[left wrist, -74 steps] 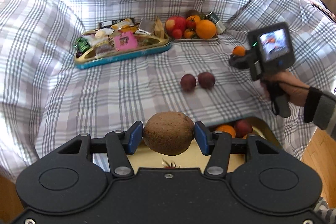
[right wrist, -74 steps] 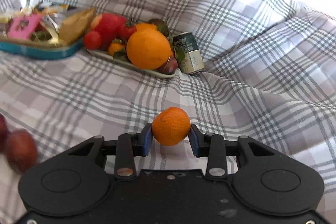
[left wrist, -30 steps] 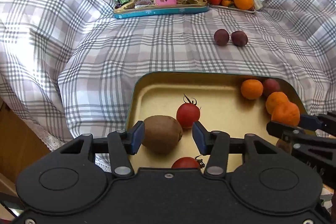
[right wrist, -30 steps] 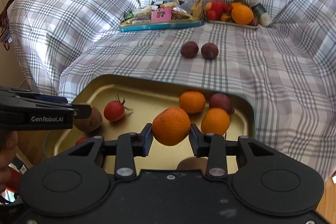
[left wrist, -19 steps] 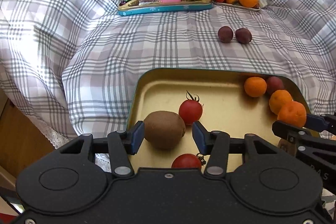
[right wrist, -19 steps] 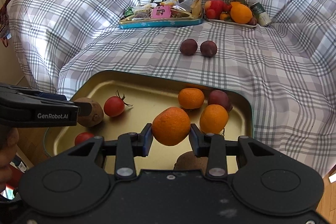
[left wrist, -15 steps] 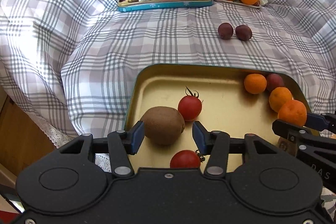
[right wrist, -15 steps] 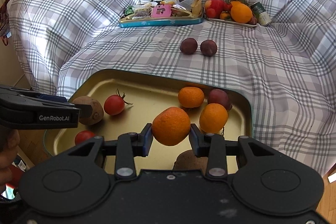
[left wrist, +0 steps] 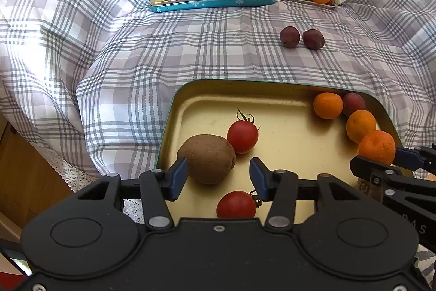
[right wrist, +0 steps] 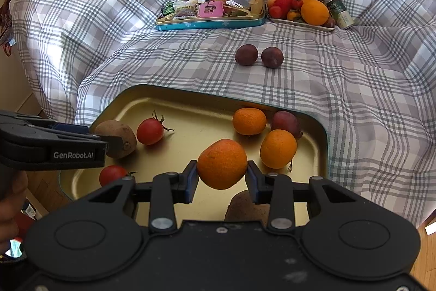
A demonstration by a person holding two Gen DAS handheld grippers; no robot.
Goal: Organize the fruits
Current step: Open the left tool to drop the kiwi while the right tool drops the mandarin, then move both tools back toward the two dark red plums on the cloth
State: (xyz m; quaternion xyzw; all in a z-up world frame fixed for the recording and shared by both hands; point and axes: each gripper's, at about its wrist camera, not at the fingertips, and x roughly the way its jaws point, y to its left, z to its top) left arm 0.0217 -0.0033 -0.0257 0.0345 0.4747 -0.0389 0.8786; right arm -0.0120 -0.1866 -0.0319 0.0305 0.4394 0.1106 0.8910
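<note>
A gold tray [left wrist: 169, 127] with a teal rim lies at the near edge of the checked blanket. My left gripper [left wrist: 218, 179] is open over its left end. A brown kiwi [left wrist: 208, 158] rests on the tray floor by the left finger, well apart from the right one. Two tomatoes [left wrist: 242, 137] [left wrist: 236, 205] lie close by. My right gripper [right wrist: 221, 177] is shut on a mandarin [right wrist: 222, 164], held just above the tray. Beyond it lie a mandarin [right wrist: 249, 121], an orange [right wrist: 278, 149] and a plum [right wrist: 286, 122]. A second kiwi [right wrist: 246, 206] shows under the right fingers.
Two dark plums [right wrist: 246, 54] [right wrist: 272, 57] sit on the blanket past the tray. At the back stand a blue tin of snacks [right wrist: 209, 23], a white plate [right wrist: 305, 25] of fruit and a small can [right wrist: 340, 10]. Wooden floor drops off at the left.
Both grippers came from over the blanket to the gold tray. The kiwi left the left gripper's pads and now lies in the tray. The mandarin stays gripped.
</note>
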